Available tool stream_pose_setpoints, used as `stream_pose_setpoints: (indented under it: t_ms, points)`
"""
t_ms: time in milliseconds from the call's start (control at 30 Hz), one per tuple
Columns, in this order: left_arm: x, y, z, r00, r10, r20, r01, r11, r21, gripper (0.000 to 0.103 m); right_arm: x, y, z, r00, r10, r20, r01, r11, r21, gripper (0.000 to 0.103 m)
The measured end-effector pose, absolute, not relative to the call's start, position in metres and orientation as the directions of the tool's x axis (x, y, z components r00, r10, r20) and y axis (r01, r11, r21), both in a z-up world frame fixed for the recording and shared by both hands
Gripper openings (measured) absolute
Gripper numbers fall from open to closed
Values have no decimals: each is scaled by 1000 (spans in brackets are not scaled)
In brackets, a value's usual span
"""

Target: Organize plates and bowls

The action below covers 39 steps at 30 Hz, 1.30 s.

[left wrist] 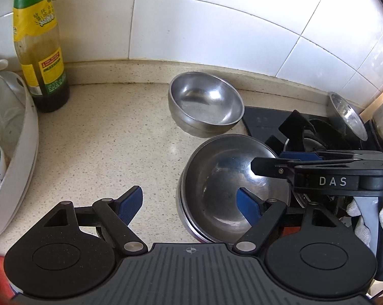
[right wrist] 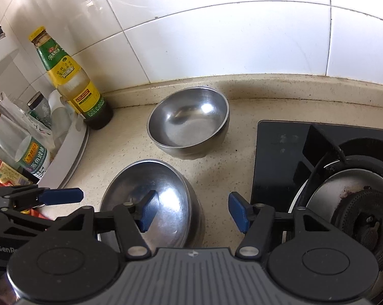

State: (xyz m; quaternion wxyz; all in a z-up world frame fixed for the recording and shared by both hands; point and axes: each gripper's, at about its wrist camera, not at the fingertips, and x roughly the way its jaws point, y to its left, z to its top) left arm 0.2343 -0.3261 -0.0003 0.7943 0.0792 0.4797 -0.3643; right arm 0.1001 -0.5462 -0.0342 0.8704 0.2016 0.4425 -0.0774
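Two nested steel bowls [left wrist: 224,178] [right wrist: 150,198] sit on the speckled counter beside the stove. My left gripper [left wrist: 188,203] is open and straddles their near-left rim, one pad inside the bowl and the other over the counter. From the other side my right gripper [right wrist: 193,211] [left wrist: 272,161] is open across the right rim, touching nothing that I can see. Another steel bowl [left wrist: 206,104] [right wrist: 188,122] stands alone behind them near the wall. A third steel bowl [left wrist: 346,117] leans tilted at the far right.
A black gas stove [right wrist: 344,203] fills the right side. A tall sauce bottle [left wrist: 41,63] [right wrist: 74,81] stands in the back-left corner. A white tray [left wrist: 20,152] [right wrist: 69,157] of bottles borders the left. A white-gloved hand [left wrist: 362,218] holds the right gripper.
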Motion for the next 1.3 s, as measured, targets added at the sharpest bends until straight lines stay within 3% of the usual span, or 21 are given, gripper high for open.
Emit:
stream_pose_setpoints:
  t_ms: [500,767,1300]
  points:
    - [224,-324,17,418,-412,-810,643,764,-57,97,92,-549,-23,624,51,-780,306,902,304,63]
    - [215,-333,30,533,-362,-765,646,758,91,103,99,-552,-14,641,52,-766,302,900,313,64]
    - [247,-376,26,634,-337,-696,643,730,233,103,150,-585,-19,650,-24,-760,327,911,251,66]
